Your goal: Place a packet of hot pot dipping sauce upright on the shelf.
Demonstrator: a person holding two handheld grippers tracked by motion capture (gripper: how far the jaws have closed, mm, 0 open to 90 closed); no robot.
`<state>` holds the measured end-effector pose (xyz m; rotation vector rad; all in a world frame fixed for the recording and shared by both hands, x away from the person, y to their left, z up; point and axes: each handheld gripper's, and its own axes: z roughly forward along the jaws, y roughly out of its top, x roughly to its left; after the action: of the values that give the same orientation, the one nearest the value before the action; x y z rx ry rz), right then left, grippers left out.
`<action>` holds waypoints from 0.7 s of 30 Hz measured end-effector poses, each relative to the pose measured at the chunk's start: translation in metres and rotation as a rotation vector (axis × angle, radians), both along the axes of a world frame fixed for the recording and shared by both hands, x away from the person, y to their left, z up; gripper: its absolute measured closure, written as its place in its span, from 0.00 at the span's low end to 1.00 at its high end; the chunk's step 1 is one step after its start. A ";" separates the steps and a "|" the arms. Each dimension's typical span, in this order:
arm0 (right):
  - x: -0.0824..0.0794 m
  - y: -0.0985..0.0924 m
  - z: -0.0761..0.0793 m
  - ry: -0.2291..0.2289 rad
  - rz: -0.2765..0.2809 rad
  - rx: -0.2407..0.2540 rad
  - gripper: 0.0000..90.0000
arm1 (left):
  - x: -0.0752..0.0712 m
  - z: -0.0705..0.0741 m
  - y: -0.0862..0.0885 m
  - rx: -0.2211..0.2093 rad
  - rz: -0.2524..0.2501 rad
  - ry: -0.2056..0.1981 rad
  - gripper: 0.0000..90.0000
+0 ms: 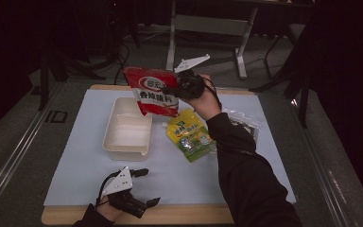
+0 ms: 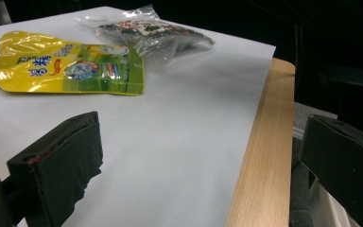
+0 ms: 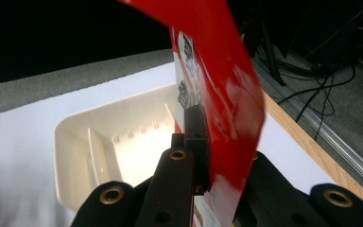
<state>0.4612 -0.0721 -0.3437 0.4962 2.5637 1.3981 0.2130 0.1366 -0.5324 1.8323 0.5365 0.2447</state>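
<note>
We see a wooden bench [image 1: 137, 215] under a white sheet [image 1: 75, 156], a grey floor [image 1: 9, 142] around it, a pale metal frame [image 1: 208, 23] behind, cables [image 3: 321, 90] trailing, the room dark.

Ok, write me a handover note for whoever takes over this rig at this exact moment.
Right gripper: shut on the red packet, held in the air above the far end of the white tray.
Left gripper: open, holding nothing, at the table's near edge.
Yellow pouch and clear bag lie on the white mat, right of the tray.
Done: red packet lifted. Tray holds nothing yet.
Left: probably lower the packet into the tray, then the other two.
</note>
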 end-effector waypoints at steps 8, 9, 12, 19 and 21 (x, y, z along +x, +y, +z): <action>0.018 0.021 -0.005 0.012 -0.004 -0.014 1.00 | -0.005 -0.002 0.004 0.001 0.014 0.011 0.01; 0.019 0.023 -0.006 0.007 -0.003 -0.016 1.00 | -0.005 -0.002 0.005 0.001 0.017 0.013 0.01; 0.025 0.030 -0.009 0.012 -0.004 -0.011 1.00 | -0.007 -0.003 0.007 0.001 0.022 0.016 0.02; 0.036 0.047 -0.019 0.024 -0.007 0.017 1.00 | -0.011 -0.004 0.010 -0.002 0.038 0.021 0.01; 0.037 0.050 -0.020 0.030 -0.007 0.022 1.00 | -0.011 -0.004 0.010 0.000 0.040 0.021 0.01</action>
<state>0.4986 -0.0224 -0.3641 0.5326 2.5704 1.4281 0.2019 0.1467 -0.5362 1.8276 0.5884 0.2528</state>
